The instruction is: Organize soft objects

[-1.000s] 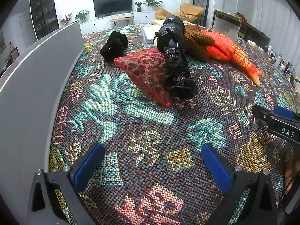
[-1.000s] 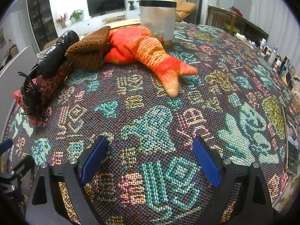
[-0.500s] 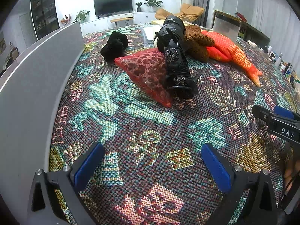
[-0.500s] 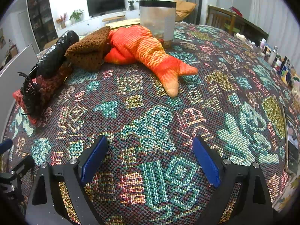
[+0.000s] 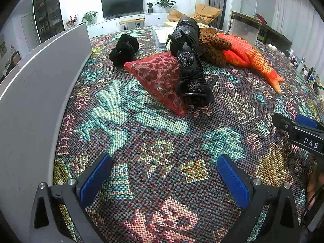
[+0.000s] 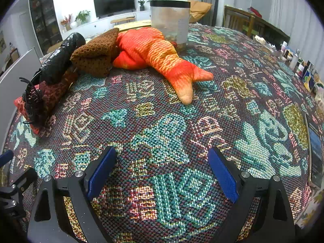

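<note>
While both pairs of fingers stand wide apart and hold nothing, the left gripper hangs over bare patterned cloth at the bottom of its frame, and the right gripper does the same in its own view, touching none of the soft things. Part of the right gripper also pokes in at the right edge of the left view. Covered by the woven cloth, the surface fills most of both frames.

Beyond the left fingers, at frame center, lies a red patterned pillow, one corner pointing toward the camera. Lying on its right side is a black hair claw piece with glittery studs, its long axis running from near to far, up the frame. Behind it a shiny black bundle continues the same line. Left of these, upper center, sits a black plush item, apart from the pillow.

In the right view, the orange fish plush stretches diagonally from upper center, tail pointing down-right toward the camera. Touching its left side is a brown knitted item. Behind the fish stands a clear container with a dark lid.

A grey panel borders the left edge.
</note>
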Available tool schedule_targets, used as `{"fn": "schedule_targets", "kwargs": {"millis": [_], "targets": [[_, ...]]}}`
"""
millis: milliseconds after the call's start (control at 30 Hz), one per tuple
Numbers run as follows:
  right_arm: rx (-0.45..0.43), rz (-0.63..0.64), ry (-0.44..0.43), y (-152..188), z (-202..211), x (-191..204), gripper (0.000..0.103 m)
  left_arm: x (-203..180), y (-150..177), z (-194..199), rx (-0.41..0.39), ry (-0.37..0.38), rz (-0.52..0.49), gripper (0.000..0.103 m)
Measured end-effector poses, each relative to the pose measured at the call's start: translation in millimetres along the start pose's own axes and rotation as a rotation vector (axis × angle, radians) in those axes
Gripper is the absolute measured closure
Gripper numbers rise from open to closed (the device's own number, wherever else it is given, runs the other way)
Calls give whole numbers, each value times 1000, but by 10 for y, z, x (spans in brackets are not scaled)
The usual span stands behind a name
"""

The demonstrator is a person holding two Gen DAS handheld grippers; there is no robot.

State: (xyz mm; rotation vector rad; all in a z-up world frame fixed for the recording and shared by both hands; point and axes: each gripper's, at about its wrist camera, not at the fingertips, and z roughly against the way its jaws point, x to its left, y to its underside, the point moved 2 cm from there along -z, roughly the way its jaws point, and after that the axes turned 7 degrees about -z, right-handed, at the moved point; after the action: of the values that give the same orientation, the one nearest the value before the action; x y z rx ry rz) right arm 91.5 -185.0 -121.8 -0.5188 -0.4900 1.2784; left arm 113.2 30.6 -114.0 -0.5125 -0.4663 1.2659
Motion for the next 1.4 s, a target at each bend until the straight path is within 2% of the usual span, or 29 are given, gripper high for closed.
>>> {"fn": "schedule_targets", "kwargs": {"millis": [1167,1200,1233,1267,1300,1400], "targets": [[-6,-6,-17,-3,11,-12,9,1,2,-8,-3,5,4,0],[-13,-16,-62,-9,35,-13,9,-7,6,-3,-6,7,8,0],[-17,-34,-162,-17,68,-5,9,-4,9,11,-7,8,9,0],[-23,-51,-319,-46,118,30,10,-4,10,15,-6,7,8,0],[-33,-41,-414,-80,166,108,12,-7,11,17,-4,3,6,0],[7,78,-535,-238,170,514,12,-4,12,29,-4,0,6,0]]}}
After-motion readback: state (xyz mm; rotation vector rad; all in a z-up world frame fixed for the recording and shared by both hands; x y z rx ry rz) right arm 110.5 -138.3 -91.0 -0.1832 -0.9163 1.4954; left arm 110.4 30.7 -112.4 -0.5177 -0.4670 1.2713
